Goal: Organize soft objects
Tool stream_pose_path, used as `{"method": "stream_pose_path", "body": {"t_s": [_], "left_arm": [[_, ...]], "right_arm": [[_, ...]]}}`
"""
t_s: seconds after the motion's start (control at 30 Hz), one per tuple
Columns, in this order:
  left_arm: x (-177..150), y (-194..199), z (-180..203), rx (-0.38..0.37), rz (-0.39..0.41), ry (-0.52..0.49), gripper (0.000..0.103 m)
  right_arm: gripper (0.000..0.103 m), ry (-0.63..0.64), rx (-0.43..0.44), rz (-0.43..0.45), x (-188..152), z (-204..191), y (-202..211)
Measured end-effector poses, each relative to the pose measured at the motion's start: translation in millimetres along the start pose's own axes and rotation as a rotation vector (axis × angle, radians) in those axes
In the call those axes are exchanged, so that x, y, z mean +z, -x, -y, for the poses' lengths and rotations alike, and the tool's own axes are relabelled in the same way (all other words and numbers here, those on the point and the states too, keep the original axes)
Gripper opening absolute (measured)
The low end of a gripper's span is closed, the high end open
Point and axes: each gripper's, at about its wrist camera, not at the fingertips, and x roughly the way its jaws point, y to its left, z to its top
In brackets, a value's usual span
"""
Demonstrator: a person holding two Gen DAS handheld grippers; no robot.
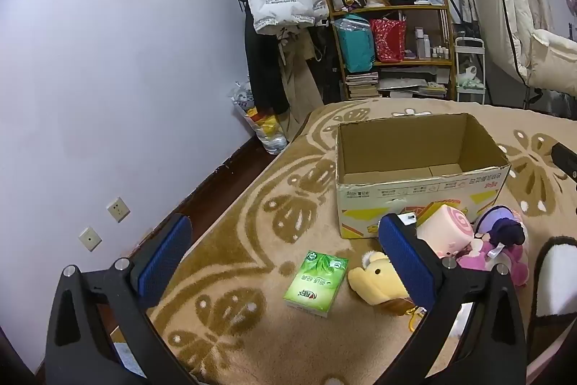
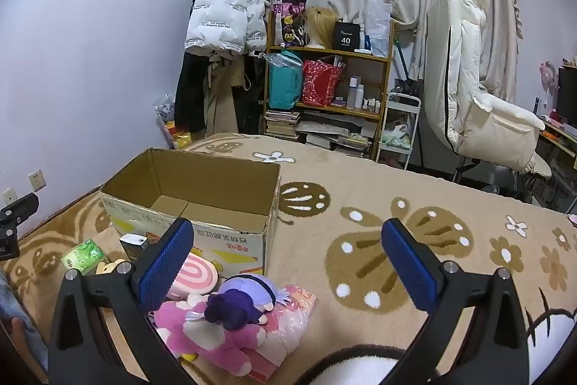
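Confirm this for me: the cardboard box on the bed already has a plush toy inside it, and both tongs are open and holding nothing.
One part is wrong: the cardboard box is empty; the right wrist view shows its bare bottom. The plush toys, such as the purple-haired doll and the yellow plush, lie on the blanket in front of it. The rest holds: the left tongs and right tongs are open and holding nothing.

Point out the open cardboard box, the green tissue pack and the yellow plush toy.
Open cardboard box [image 1: 414,193], left wrist view, front wall.
Green tissue pack [image 1: 317,278], left wrist view, top face.
Yellow plush toy [image 1: 373,278], left wrist view, head.
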Motion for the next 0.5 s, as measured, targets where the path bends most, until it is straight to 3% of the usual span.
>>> {"method": "stream_pose_path", "body": {"t_s": [0.5], "left_arm": [[-0.7,4.9,3.1,0.002,0.005,0.0,0.102]], "right_arm": [[0.103,-0.001,-0.002,0.009,0.8,0.2,-0.7]]}}
